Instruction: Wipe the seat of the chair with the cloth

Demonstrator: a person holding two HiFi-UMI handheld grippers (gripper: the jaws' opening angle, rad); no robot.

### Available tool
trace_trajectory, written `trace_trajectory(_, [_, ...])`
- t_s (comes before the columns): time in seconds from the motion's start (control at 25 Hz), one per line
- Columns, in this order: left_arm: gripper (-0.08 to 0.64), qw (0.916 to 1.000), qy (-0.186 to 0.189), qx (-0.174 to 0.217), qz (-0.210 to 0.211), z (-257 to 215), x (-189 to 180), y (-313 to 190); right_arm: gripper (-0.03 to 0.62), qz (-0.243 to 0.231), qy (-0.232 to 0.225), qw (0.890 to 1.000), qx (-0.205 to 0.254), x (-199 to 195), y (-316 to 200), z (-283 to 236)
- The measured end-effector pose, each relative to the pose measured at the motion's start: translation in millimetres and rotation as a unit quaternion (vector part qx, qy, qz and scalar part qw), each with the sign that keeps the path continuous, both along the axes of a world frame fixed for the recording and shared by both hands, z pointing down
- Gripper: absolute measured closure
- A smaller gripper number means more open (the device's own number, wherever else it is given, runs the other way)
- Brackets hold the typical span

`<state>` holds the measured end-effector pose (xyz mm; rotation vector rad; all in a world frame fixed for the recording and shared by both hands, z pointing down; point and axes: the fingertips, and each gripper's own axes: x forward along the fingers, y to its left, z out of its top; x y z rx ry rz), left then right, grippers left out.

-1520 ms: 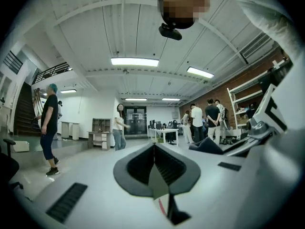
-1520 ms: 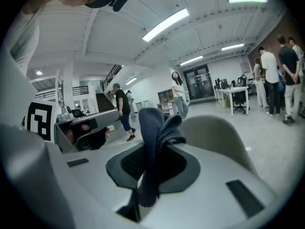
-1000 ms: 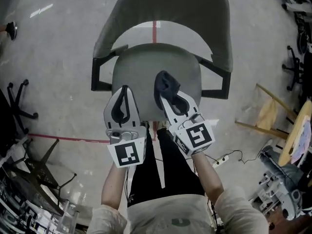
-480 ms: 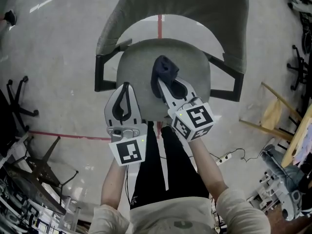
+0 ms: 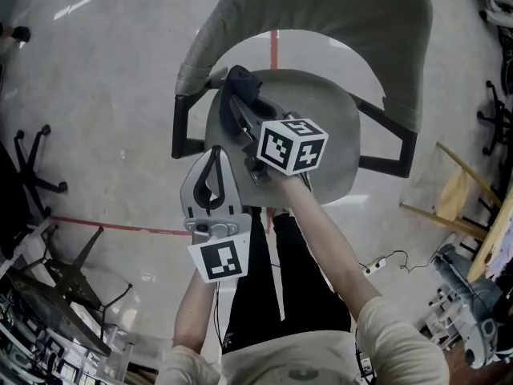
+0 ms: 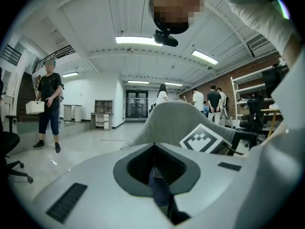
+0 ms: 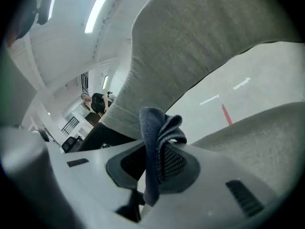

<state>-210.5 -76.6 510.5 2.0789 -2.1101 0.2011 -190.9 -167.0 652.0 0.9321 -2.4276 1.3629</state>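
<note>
The grey chair seat [image 5: 330, 119] lies below me, with its curved backrest [image 5: 345, 14] beyond. My right gripper [image 5: 236, 96] reaches over the seat's left rear part, shut on a dark blue cloth [image 5: 240, 81] that bunches at its tips near the left armrest [image 5: 181, 127]. In the right gripper view the cloth [image 7: 159, 128] sticks up from between the jaws, with the seat [image 7: 259, 142] at the right and the backrest [image 7: 190, 42] above. My left gripper [image 5: 215, 152] hovers at the seat's front left edge, shut and holding nothing. In the left gripper view, the left gripper [image 6: 153, 147] points at the backrest [image 6: 176, 116].
The right armrest [image 5: 393, 147] frames the seat's other side. A red tape line [image 5: 120, 227] crosses the floor. Black chair bases [image 5: 32, 167] stand at the left, and a wooden frame [image 5: 453, 191] and a cable [image 5: 385, 259] at the right. A person [image 6: 48, 104] stands far off.
My right gripper has swung with the cloth from the seat's front middle across to its left rear, its marker cube turning upward. The left gripper has stayed about where it was.
</note>
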Motion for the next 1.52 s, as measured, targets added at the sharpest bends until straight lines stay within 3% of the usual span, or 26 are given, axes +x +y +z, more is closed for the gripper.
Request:
trace_trajectory(0.36, [0.545,0.9999,0.003,-0.016,-0.001,15,-8,12,0.535,-0.032,0.002,0.998,-0.049,-49,-7,44])
trace_trajectory(0.56, [0.545,0.9999,0.004,-0.014,0.003,15,-9,12,0.535,-0.048,0.060,0.996,-0.054,-42,-12,72])
trace_trajectory(0.76, [0.545,0.9997,0.008,-0.022,-0.002,19,-7,8,0.535,-0.053,0.088,0.992,-0.077,-29,-13,84])
trace_trajectory(1.04, [0.545,0.9997,0.008,-0.024,0.007,20,7,0,0.535,-0.021,0.123,0.988,-0.088,23,-25,91])
trace_trajectory(1.52, [0.545,0.9981,0.009,-0.020,0.058,20,63,-29,0.535,0.027,0.229,0.970,-0.070,164,-43,94])
